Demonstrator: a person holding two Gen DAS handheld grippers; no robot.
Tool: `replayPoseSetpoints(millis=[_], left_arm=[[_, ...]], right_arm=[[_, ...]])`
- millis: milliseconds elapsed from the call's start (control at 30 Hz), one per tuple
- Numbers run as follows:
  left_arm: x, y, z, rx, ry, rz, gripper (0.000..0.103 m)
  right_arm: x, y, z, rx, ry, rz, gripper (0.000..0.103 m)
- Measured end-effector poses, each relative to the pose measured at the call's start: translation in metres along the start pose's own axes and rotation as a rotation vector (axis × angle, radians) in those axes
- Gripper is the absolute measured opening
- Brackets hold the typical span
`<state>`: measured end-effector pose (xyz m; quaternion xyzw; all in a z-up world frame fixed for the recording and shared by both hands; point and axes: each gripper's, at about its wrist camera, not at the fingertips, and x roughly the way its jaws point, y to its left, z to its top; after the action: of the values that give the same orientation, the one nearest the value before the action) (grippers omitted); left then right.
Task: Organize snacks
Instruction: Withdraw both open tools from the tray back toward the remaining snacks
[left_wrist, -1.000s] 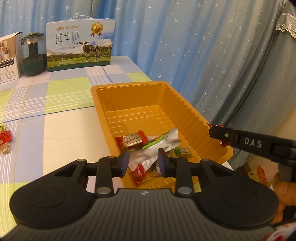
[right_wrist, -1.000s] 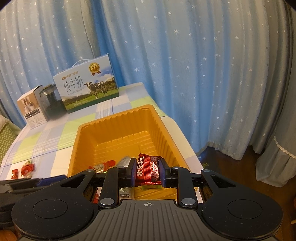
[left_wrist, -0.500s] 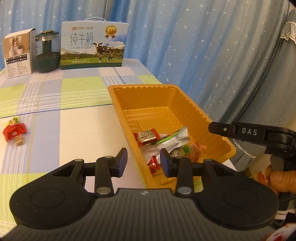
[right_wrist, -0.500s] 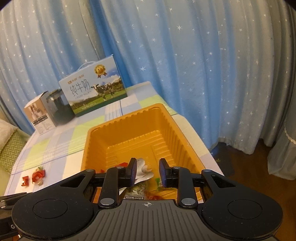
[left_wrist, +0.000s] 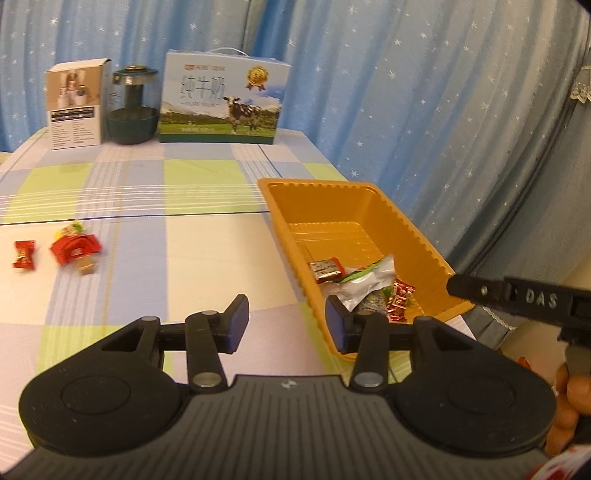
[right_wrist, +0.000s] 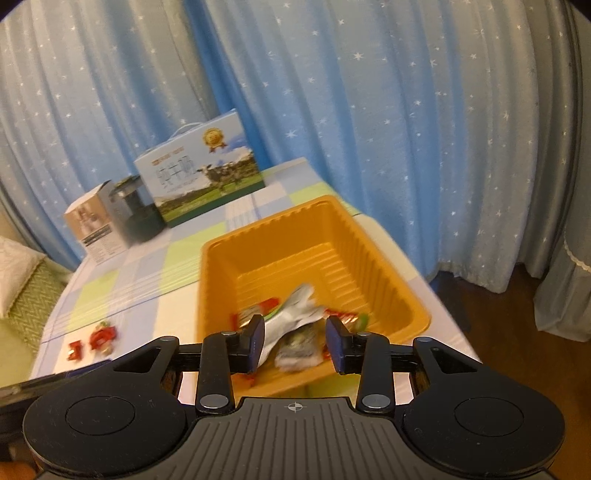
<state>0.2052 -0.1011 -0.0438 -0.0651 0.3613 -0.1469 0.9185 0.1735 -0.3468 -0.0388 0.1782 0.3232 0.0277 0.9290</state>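
Both tools, the left tool (left_wrist: 282, 322) and right tool (right_wrist: 296, 341), have just been opening and stand empty, the red snack now dropped into the orange tray (left_wrist: 421, 236) at the bench's right edge, with more snacks (left_wrist: 75, 248) waiting near its left edge.

Trays: one orange tray (left_wrist: 413, 236)
Snacks in the tray: about six wrapped snacks (left_wrist: 364, 286), overlapping, exact number unclear
Snacks on the tabletop: four, among them a red candy (left_wrist: 24, 253)
Boxes: two, a milk carton (left_wrist: 221, 103) and a white box (left_wrist: 75, 105)
Jars: one (left_wrist: 132, 107)
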Motion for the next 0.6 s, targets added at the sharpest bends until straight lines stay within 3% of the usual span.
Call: replayPoseSetpoints(millis=[600], left_arm=[[-0.082,0.081,-0.011,-0.085,-0.064,0.156,0.044]], right_arm=[[-0.012,0.093,-0.033,-0.133,0.045,0.112,0.04]])
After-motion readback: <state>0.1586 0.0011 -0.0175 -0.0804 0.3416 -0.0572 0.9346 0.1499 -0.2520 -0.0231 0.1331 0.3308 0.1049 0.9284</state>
